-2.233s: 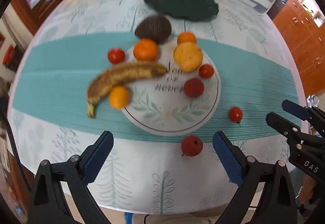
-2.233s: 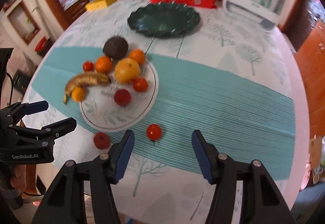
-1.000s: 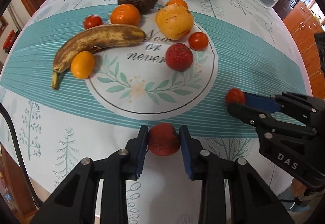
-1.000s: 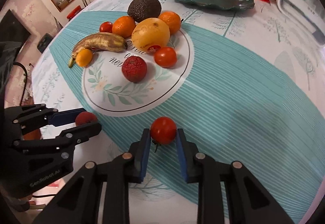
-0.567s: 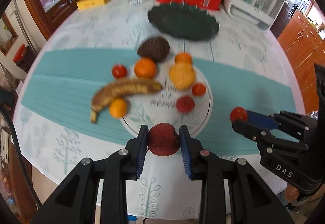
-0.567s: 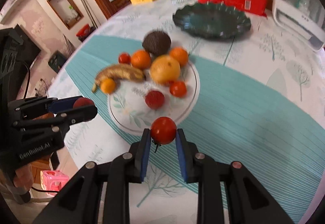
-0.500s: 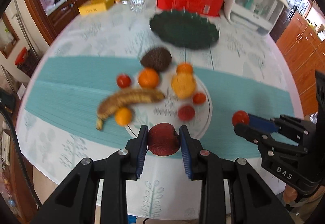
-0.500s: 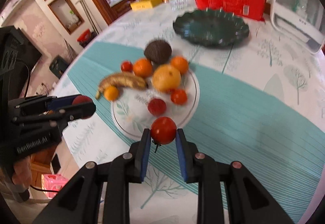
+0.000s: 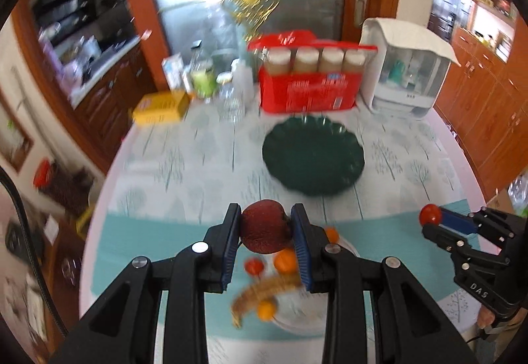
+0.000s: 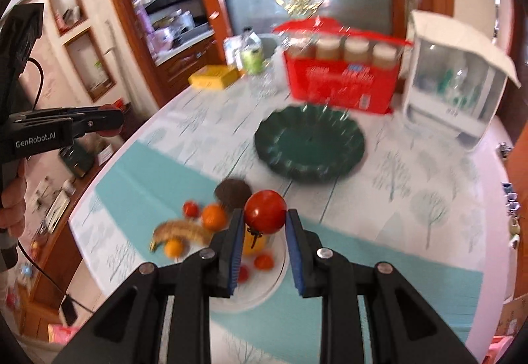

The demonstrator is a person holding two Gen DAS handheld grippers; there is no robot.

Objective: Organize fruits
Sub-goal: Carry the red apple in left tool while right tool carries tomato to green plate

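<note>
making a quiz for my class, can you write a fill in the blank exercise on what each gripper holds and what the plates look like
1. The left gripper is shut on a dark red ____.
2. The right gripper is shut on a small red ____.
3. The dark green plate near the red box holds ____ fruit.
4. The banana lies partly on the ____ plate.

Missing words: fruit; tomato; no; white

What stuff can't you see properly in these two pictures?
- Banana, left wrist view: smeared by motion blur and partly behind the left gripper.
- Yellow fruit, right wrist view: mostly hidden behind the right gripper and its tomato.
- White plate, both views: covered by the jaws.
- Red box label: too blurred to read.
</note>
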